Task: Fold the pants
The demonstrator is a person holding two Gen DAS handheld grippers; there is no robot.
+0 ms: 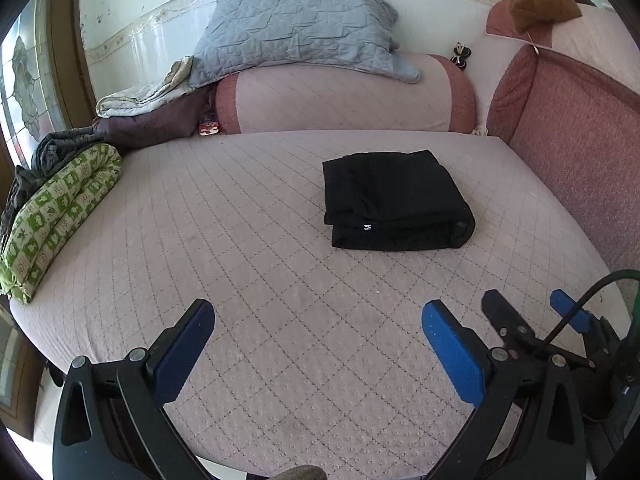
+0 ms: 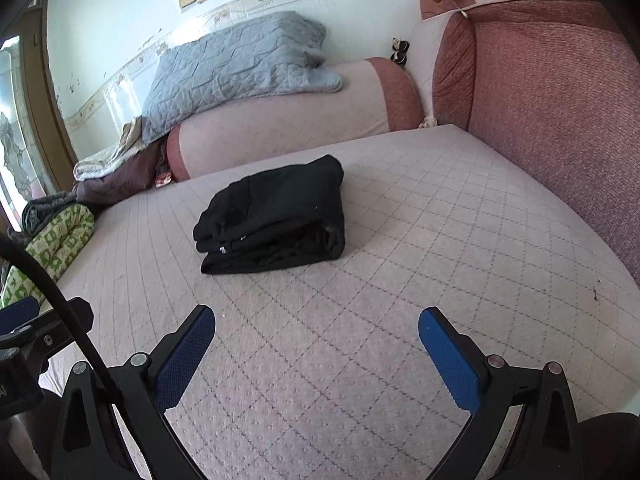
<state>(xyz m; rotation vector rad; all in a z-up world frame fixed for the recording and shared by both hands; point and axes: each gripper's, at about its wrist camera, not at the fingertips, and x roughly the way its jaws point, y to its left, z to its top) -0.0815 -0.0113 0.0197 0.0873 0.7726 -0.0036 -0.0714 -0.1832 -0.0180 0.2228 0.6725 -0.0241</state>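
Observation:
Black pants lie folded into a compact rectangular stack on the pink quilted seat, right of centre. They also show in the right wrist view, left of centre. My left gripper is open and empty, hovering over the seat's near part, well short of the pants. My right gripper is open and empty, also short of the pants. The right gripper also shows at the lower right of the left wrist view.
A pink bolster with a grey quilted pillow on it lies along the back wall. A red-pink backrest cushion stands at the right. A green patterned blanket and grey cloth lie at the left edge.

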